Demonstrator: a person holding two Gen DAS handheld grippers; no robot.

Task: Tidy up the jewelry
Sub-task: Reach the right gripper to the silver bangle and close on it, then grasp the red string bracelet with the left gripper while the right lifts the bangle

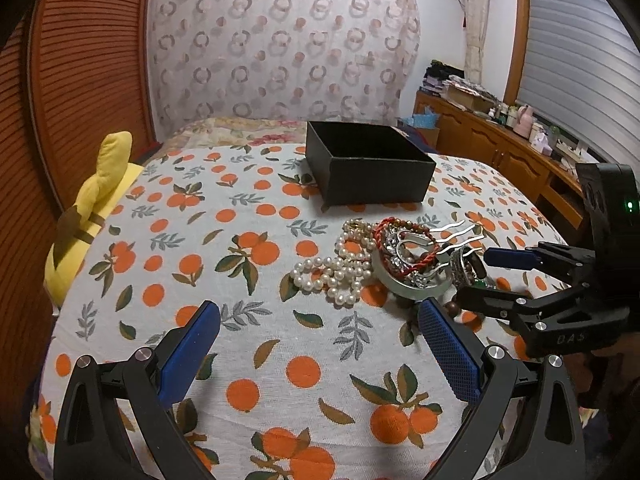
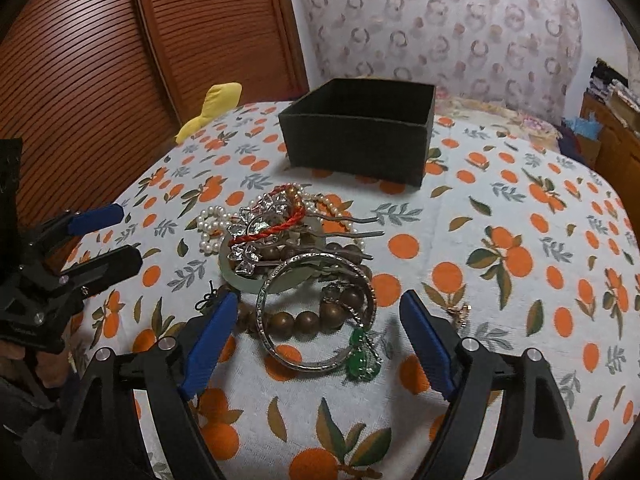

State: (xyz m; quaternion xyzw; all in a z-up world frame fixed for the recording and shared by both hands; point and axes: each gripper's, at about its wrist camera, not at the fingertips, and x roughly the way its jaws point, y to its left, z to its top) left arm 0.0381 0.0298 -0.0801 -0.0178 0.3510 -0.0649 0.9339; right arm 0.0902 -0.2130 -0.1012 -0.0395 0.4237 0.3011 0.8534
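A tangled heap of jewelry lies on the orange-print cloth [image 1: 248, 360]: a pearl strand [image 1: 332, 276] [image 2: 210, 224], a red cord bracelet [image 1: 424, 262] [image 2: 276, 228], a pronged silver hair comb [image 1: 452, 236] [image 2: 352, 234], a pale jade bangle [image 1: 400, 288] [image 2: 236, 276], wooden beads [image 2: 308, 322], a silver bangle [image 2: 320, 367] and a green pendant [image 2: 360, 360]. Behind it stands an open black box [image 1: 376, 176] [image 2: 352, 148]. My right gripper [image 2: 317, 300] [image 1: 474, 276] is open, straddling the silver bangle and beads. My left gripper [image 1: 319, 306] [image 2: 129, 236] is open just short of the pearls.
A yellow plush toy [image 1: 92, 208] [image 2: 212, 108] lies at the bed's left edge by a slatted wooden door [image 1: 80, 80]. A cluttered wooden sideboard [image 1: 500, 148] runs along the right. A small gold piece [image 2: 460, 312] lies apart, right of the heap.
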